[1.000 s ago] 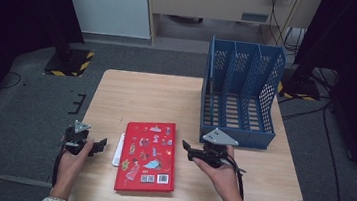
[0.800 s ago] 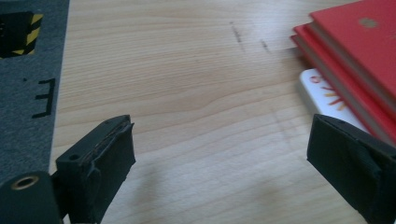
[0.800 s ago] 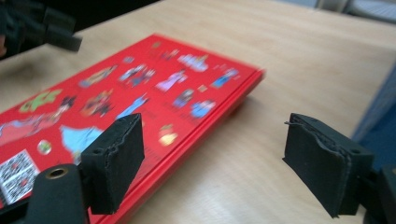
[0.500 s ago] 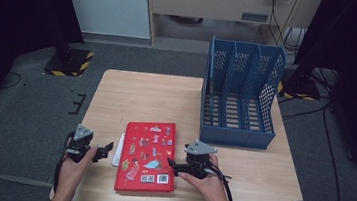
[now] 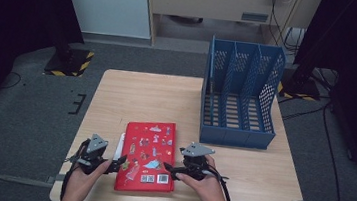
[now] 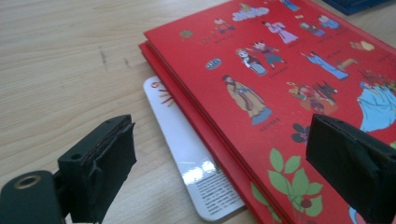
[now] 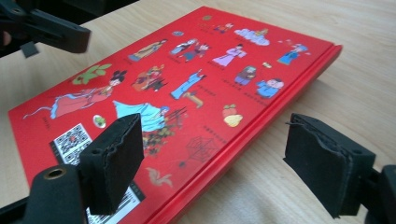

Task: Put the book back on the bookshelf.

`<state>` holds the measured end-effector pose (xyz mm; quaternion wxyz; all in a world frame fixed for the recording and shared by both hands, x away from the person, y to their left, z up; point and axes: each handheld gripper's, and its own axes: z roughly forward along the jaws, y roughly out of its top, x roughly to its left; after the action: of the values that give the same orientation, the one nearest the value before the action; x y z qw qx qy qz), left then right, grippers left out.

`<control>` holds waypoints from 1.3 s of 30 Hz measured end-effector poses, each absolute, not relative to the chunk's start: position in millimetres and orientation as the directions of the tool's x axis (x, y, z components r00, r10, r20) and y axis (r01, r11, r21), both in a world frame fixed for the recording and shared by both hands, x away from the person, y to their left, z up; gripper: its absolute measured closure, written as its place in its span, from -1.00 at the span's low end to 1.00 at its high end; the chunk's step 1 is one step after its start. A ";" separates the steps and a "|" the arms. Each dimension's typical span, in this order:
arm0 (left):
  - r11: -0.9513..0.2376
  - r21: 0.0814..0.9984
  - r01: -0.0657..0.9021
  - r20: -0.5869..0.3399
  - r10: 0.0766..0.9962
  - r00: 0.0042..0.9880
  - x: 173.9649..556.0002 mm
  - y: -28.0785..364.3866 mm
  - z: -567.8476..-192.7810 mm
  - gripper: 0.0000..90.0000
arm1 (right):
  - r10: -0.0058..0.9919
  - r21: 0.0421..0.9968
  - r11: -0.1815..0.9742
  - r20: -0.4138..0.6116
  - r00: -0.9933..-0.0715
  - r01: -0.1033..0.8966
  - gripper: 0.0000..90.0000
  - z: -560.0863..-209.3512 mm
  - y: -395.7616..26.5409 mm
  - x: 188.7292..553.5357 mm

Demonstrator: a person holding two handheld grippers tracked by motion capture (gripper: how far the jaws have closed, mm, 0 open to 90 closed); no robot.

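Red book [image 5: 147,156] lies flat on the wooden surface [image 5: 146,97], near the front edge, cover up — cartoon figures and a QR code on it. A thin white booklet [image 6: 187,154] lies under the book's left side, sticking out past the red edge. Blue file rack [image 5: 240,94] stands at the right rear of the surface, well apart from the book.

Left gripper [image 5: 118,162]: held low at the book's left edge, near the front corner, pointing toward the right. The left hand [image 5: 80,183] comes in from the bottom, forearm angled slightly inward. In the left gripper view the jaws stand spread, one over bare wood, the other over the red cover, with the book's edge and the booklet between them — neither pad presses on anything.

Right gripper [image 5: 168,169]: held low at the book's right edge, pointing left, roughly opposite the left one. The right hand [image 5: 205,186] wraps the body from behind, wrist level, forearm coming in from the lower right. In the right gripper view the jaws stand wide, straddling the book's right edge: one pad over the cover near the QR code, the other over bare wood. Its jaws have just been closing slightly; no contact with the book visible.
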<state>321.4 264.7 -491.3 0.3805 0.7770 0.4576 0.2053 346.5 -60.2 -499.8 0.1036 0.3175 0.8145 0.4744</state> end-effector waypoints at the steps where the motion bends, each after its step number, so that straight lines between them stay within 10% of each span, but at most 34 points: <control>1: -0.294 0.779 0.554 -0.032 0.864 0.503 321.4 263.4 -491.5 -0.82 | 0.612 0.838 0.350 0.134 -0.779 0.419 -0.57 -499.9 -59.9 346.3; 39: -0.309 0.742 0.595 -0.151 0.787 0.597 351.3 240.2 -508.4 -0.54 | 0.586 0.786 0.366 0.221 -0.779 0.498 -0.84 -522.9 -49.3 350.8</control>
<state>351.3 240.2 -508.4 0.3986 0.7999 0.4321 0.1208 350.8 -49.3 -522.9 0.0480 0.3287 0.8249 0.4573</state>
